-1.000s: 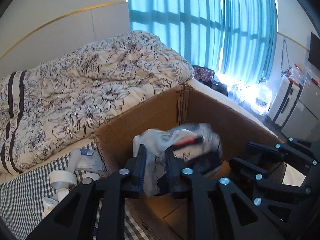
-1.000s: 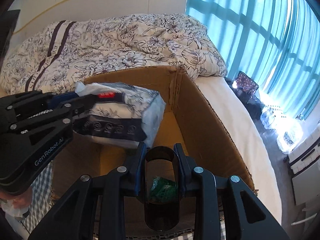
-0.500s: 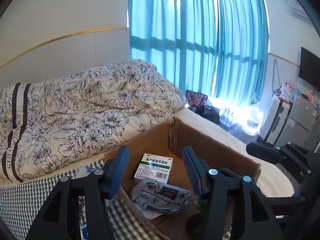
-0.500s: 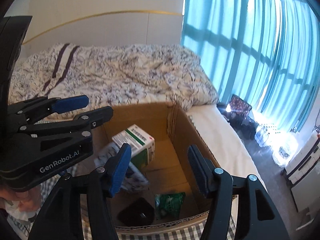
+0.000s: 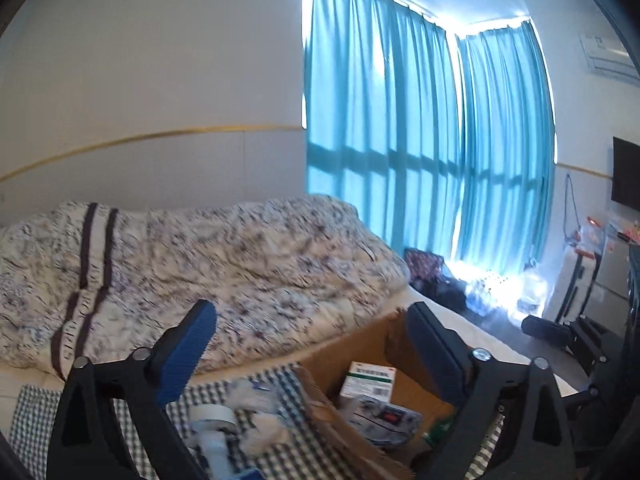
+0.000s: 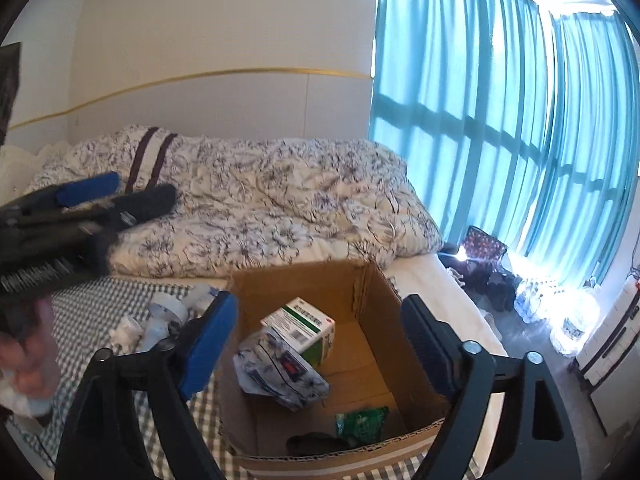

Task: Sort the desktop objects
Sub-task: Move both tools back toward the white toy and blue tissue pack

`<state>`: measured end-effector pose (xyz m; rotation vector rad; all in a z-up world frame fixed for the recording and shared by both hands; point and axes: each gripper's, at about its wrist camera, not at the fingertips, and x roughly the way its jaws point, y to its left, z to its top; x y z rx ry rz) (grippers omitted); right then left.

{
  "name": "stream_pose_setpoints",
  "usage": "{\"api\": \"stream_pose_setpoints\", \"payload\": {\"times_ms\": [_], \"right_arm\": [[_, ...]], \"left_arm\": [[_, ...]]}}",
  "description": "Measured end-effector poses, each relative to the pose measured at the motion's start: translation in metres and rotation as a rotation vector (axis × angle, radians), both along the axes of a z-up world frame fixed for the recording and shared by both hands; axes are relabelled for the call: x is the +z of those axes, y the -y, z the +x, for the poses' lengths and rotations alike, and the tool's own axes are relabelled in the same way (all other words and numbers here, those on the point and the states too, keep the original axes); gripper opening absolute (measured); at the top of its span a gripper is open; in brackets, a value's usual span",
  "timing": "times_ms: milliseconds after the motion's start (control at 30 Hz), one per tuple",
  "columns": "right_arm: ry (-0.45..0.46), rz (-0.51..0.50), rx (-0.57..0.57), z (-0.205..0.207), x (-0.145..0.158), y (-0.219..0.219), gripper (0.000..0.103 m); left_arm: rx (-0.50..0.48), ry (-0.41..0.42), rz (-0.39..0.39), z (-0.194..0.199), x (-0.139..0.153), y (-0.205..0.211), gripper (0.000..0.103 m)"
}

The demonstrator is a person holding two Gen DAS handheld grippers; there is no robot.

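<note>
An open cardboard box [image 6: 384, 292] sits on the checked cloth. Inside lie a green-and-white medicine box [image 6: 304, 326], a floral plastic packet [image 6: 280, 372], a green packet [image 6: 362, 424] and a black cup on its side [image 6: 316, 442]. My right gripper [image 6: 316, 344] is open and empty, raised above the box. My left gripper [image 5: 316, 344] is open and empty, raised above the box's left edge; it also shows at the left of the right wrist view [image 6: 116, 200]. The medicine box [image 5: 370, 378] and packet [image 5: 384, 412] show in the left wrist view.
A tape roll [image 6: 170, 308], white bottles and crumpled tissue [image 6: 128, 330] lie on the checked cloth [image 6: 92, 316] left of the box. A floral duvet [image 6: 260, 196] covers the bed behind. Blue curtains [image 6: 500, 120] hang at right; bags lie on the floor.
Both grippers opened: the left released the floral packet, the right the black cup, and both items now lie in the box. Both grippers have since risen and pulled back.
</note>
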<state>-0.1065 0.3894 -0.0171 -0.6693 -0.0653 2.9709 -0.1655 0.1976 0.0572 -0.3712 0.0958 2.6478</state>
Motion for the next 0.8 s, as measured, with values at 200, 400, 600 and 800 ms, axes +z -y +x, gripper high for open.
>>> {"api": "stream_pose_setpoints", "payload": {"times_ms": [200, 400, 600, 800], "right_arm": [[-0.039, 0.006, 0.052, 0.005, 0.01, 0.018, 0.101], [-0.066, -0.028, 0.114, 0.011, 0.016, 0.037, 0.103], [-0.037, 0.027, 0.156, 0.006, 0.014, 0.06, 0.103], [-0.034, 0.038, 0.202, 0.006, 0.011, 0.081, 0.103]], "left_arm": [[0.094, -0.067, -0.008, 0.007, 0.018, 0.041, 0.103], [0.152, -0.084, -0.006, 0.007, 0.019, 0.077, 0.103], [0.224, -0.089, -0.022, 0.002, 0.023, 0.106, 0.103], [0.253, -0.092, -0.048, -0.001, 0.013, 0.13, 0.103]]}}
